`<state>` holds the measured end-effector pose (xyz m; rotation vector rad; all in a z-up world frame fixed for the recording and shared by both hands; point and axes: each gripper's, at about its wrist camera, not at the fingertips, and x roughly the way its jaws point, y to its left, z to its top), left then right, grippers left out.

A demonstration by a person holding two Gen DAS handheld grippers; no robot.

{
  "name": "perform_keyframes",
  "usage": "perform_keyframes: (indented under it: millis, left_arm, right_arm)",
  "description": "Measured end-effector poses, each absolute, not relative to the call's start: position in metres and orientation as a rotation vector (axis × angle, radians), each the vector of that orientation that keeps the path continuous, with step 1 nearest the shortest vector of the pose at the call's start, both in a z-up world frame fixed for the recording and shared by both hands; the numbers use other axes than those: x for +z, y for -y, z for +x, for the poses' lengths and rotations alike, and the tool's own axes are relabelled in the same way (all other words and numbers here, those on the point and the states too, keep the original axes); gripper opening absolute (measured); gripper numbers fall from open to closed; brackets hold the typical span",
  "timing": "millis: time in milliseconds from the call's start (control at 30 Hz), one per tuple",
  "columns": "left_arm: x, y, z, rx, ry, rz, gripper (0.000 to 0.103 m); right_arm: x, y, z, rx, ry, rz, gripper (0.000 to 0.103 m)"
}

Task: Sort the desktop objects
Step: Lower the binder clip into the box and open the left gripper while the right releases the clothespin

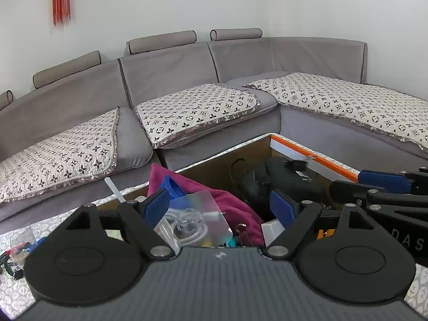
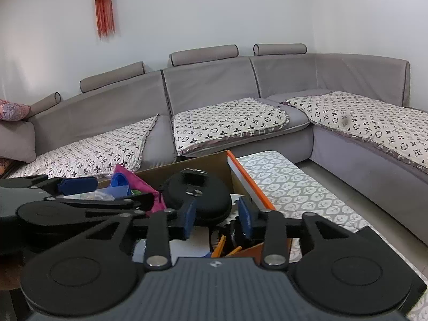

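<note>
Both claws hang spread and empty over the cardboard box (image 1: 263, 144): left claw (image 1: 219, 203) above the clear plastic packet (image 1: 192, 214) with its coiled cable, right claw (image 2: 218, 218) above the pencils (image 2: 222, 246) at the box's near end. We see the magenta cloth (image 1: 230, 200) behind the packet and the black case (image 2: 198, 195) beside it, all inside the box. More small clutter (image 1: 16, 251) sits left of the box on the counter (image 2: 289, 187). Risks, as we judge them: the slick packet could slip from a pinch, the cable could snag the cloth, and the two claws, close together, could collide.
</note>
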<state>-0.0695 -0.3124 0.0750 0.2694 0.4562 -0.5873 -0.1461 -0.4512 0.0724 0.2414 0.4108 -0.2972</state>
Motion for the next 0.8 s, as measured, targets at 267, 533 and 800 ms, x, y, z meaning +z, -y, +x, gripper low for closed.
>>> perform_keyframes:
  millis: [267,533,800]
  left_arm:
    - [0.078,0.310,-0.076,-0.591,-0.440,0.262,0.084]
    - [0.078,0.307,-0.081,-0.587,-0.420,0.269,0.084]
    - [0.077,0.294,-0.085,-0.568,-0.414,0.258,0.084]
  right_arm:
    - [0.079,0.444,-0.156,-0.313,-0.405,0.218,0.048]
    - [0.078,0.443,-0.163,-0.323,-0.403,0.220,0.057]
    - [0.077,0.437,-0.169,-0.336,-0.402,0.224,0.071]
